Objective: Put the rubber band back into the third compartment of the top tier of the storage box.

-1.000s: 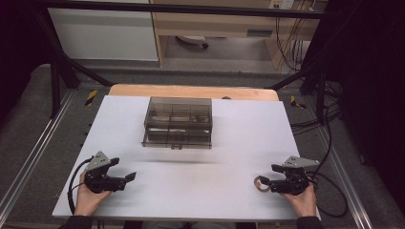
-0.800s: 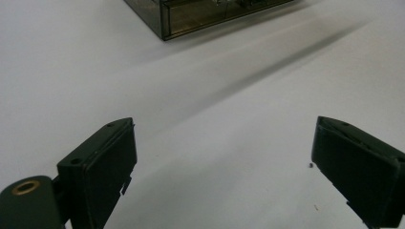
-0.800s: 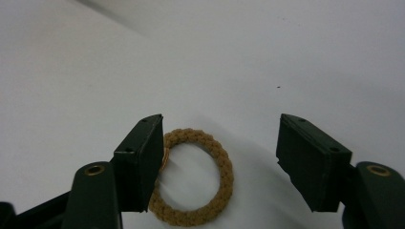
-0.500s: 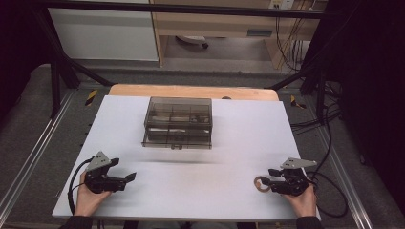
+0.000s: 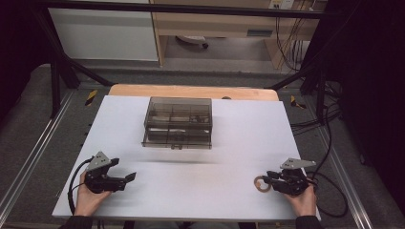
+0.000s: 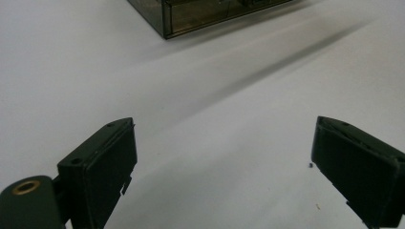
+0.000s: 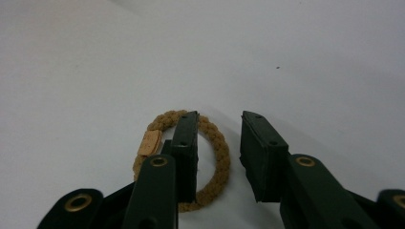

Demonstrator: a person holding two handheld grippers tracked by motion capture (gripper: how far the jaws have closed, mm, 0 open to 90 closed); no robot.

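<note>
A brown braided hair tie (image 7: 218,151) with a tan joint lies flat on the white table (image 5: 229,152) near the front right. My right gripper (image 7: 219,119) reaches over it. One jaw stands inside the ring and the other outside, so the ring's right side lies between them. The jaws have just been closing, and a gap still shows beside the cord. In the high view the hair tie (image 5: 261,183) sits at the tip of the right gripper (image 5: 268,179). My left gripper (image 5: 128,179) rests at the front left, open with nothing between its jaws (image 6: 222,138).
A smoky see-through drawer box (image 5: 177,122) stands at the middle of the table toward the back, and its corner (image 6: 200,14) shows ahead of the left gripper. A wooden board edge (image 5: 191,90) lies beyond the table. Cables (image 5: 329,191) trail at the right.
The right gripper's jaws have narrowed around one side of the hair tie. Both hands and the left gripper stay where they were.
</note>
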